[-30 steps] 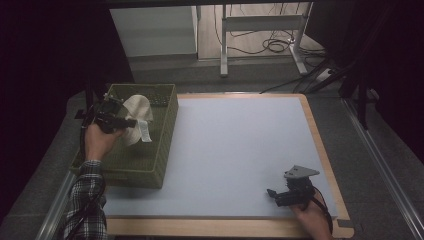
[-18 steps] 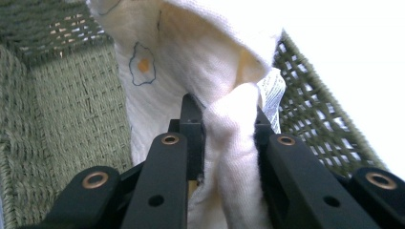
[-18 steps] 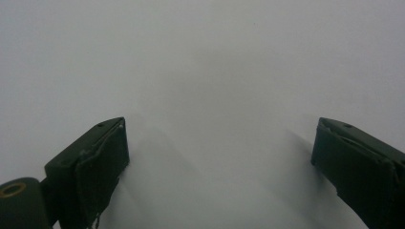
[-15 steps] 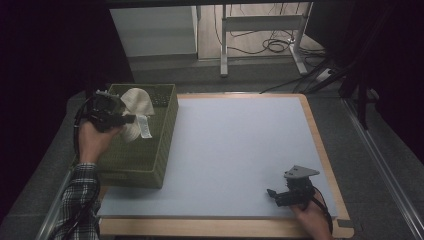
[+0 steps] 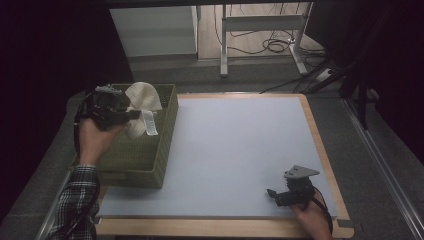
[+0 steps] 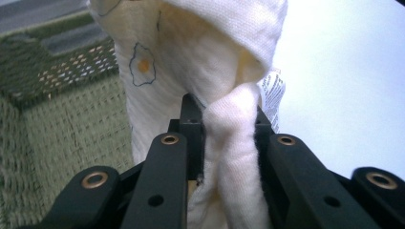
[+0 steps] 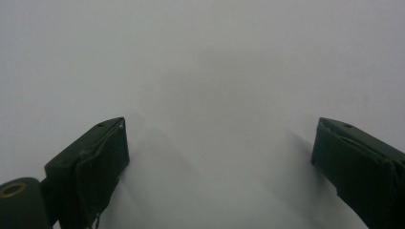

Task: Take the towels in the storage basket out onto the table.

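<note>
Already the left tool (image 5: 131, 115) is pinching a bunched fold of the cream cloth (image 5: 142, 99), holding it above the green woven basket (image 5: 165, 145) at the tabletop's (image 5: 235, 150) left edge. The pick-up is looking done; carrying the cloth clear of the basket and setting it on the open tabletop is seemingly what is remaining. A printed label (image 6: 273, 98) is dangling beside the cloth. The right tool (image 5: 272, 194) is resting near the front right corner, its jaws spread with nothing between them. Compared with a second ago, the left hand is sitting higher and the cloth is hanging farther out of the basket, while the right tool is staying put.
</note>
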`<state>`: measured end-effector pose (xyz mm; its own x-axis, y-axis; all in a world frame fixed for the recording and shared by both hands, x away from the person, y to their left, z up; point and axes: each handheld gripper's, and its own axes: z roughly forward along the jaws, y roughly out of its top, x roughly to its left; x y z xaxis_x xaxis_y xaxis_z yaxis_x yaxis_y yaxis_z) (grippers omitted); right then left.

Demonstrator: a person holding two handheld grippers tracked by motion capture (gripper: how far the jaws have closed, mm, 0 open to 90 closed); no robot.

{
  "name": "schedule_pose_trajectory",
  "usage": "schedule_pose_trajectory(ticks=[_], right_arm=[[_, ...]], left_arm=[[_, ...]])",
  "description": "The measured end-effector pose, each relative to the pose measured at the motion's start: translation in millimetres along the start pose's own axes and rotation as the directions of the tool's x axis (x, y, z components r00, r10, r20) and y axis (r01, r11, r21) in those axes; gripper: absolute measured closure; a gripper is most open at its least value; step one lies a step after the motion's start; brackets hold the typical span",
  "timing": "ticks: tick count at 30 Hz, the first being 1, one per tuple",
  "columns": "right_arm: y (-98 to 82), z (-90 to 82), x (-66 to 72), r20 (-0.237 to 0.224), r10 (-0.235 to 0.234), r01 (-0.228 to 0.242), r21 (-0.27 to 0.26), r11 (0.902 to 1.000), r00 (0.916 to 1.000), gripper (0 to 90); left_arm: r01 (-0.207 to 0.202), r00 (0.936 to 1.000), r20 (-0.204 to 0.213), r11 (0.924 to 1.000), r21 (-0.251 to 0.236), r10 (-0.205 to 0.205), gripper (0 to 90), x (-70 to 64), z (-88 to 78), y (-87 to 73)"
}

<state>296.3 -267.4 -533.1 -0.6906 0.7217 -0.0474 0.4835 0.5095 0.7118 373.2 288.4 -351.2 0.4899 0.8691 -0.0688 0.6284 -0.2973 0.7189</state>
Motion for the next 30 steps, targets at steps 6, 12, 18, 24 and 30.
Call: schedule_pose_trajectory(ticks=[6,12,18,24,30], right_arm=[[0.0,0.0,0.0,0.000,0.000,0.000,0.000,1.0000,1.0000,5.5],[0.0,0.1,0.0,0.000,0.001,-0.001,0.000,1.0000,1.0000,5.5],[0.0,0.1,0.0,0.000,0.001,-0.001,0.000,1.0000,1.0000,5.5],[0.0,0.1,0.0,0.000,0.001,-0.001,0.000,1.0000,1.0000,5.5],[0.0,0.1,0.0,0.000,0.000,0.000,0.000,1.0000,1.0000,5.5]], left_arm=[[-0.024,0.9995,0.020,0.9995,-0.022,0.024,76.6,-14.6,-3.5,10.7],[-0.051,0.9980,0.037,0.9980,-0.038,0.052,76.6,-29.1,-3.7,21.2],[-0.086,0.9937,0.067,0.9948,-0.055,0.090,76.5,-45.0,0.4,30.6],[-0.112,0.9877,0.103,0.9920,-0.058,0.117,76.4,-62.3,12.4,36.9],[-0.138,0.9785,0.147,0.9890,-0.054,0.144,76.4,-81.5,32.4,39.3]])
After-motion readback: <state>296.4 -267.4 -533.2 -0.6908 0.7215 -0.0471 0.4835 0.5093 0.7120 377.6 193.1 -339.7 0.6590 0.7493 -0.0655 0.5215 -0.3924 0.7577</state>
